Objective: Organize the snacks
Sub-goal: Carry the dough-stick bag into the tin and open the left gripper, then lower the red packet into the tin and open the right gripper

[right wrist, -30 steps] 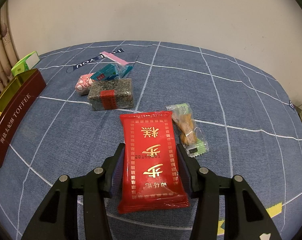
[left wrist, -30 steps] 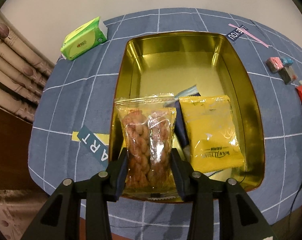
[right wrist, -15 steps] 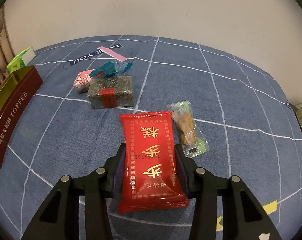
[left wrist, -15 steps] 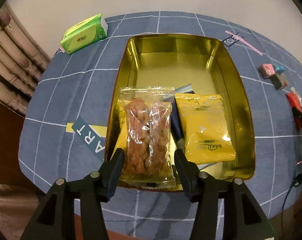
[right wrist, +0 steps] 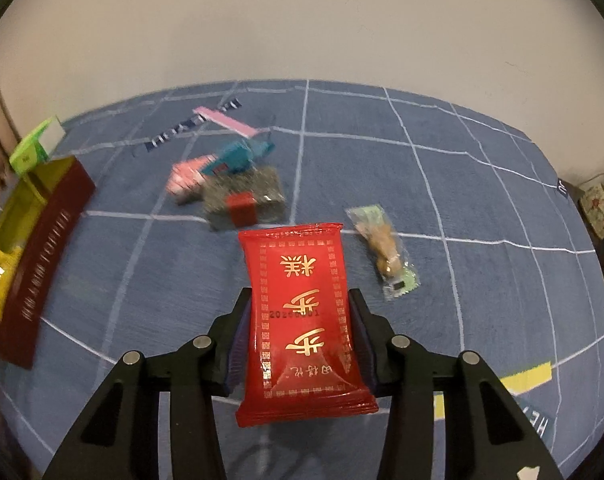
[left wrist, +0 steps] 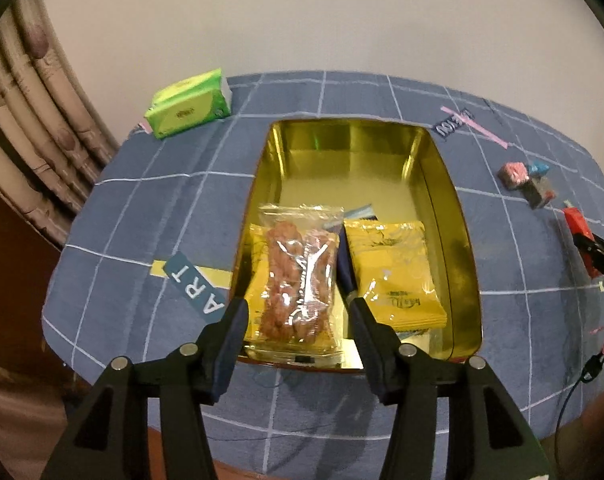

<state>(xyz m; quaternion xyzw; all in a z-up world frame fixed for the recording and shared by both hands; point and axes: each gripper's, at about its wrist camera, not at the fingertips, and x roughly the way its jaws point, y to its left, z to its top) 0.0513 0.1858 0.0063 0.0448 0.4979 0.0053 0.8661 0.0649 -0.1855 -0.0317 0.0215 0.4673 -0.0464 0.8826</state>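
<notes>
A clear packet of twisted brown snacks [left wrist: 298, 280] lies in the near end of the gold tin [left wrist: 454, 200], beside a yellow packet [left wrist: 394, 272]. My left gripper [left wrist: 297, 312] hovers open above that packet, with its pads apart from it. In the right wrist view my right gripper [right wrist: 301, 300] is shut on a red packet with gold characters [right wrist: 298, 264], held a little above the blue cloth. The tin's dark red outer wall [right wrist: 50, 240] is at the far left of that view.
A grey-green block with a red label [right wrist: 244, 202], a pink sweet [right wrist: 186, 176], a teal packet [right wrist: 238, 156] and a small clear packet of brown snack [right wrist: 384, 252] lie on the cloth. A green tissue pack [left wrist: 188, 104] sits behind the tin, with a curtain to the left.
My left gripper opened, let go of the twisted snack packet into the tin, then rose and drew back. The right gripper's fingers closed on the red packet and lifted it slightly.
</notes>
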